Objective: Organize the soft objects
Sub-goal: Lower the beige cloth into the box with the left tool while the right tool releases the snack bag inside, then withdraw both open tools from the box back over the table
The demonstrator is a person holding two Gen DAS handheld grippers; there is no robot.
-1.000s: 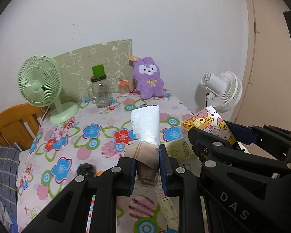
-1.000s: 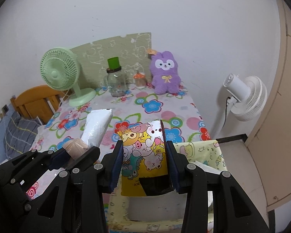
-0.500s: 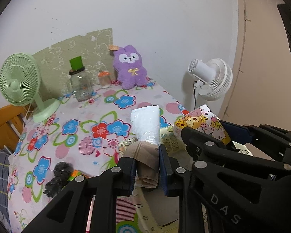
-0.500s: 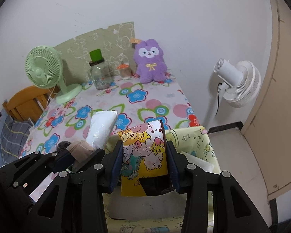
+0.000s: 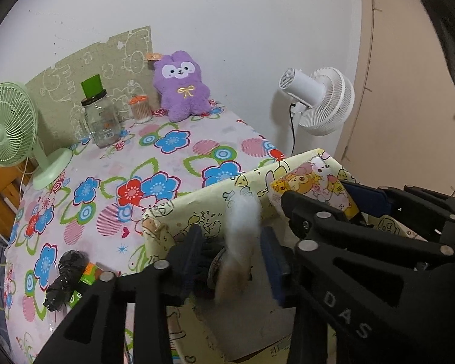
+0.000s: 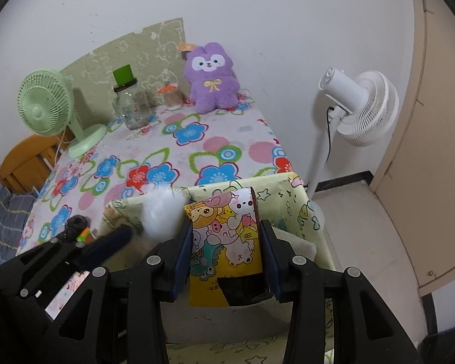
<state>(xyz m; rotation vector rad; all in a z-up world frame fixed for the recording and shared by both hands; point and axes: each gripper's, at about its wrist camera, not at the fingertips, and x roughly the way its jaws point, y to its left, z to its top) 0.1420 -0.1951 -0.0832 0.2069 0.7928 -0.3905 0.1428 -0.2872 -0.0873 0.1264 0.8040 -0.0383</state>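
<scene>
Storage box (image 5: 203,200) stands beside flower-patterned table (image 5: 173,163) against white wall (image 5: 227,15).

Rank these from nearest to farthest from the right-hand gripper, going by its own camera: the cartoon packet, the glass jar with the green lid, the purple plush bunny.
1. Cartoon packet: clamped between the right gripper's fingers, above the patterned box.
2. Glass jar: mid-table, back left.
3. Purple plush bunny: leaning at the wall, back centre.

White wall (image 6: 257,15), beige door (image 6: 433,121), tbl (image 5: 197,139).
</scene>
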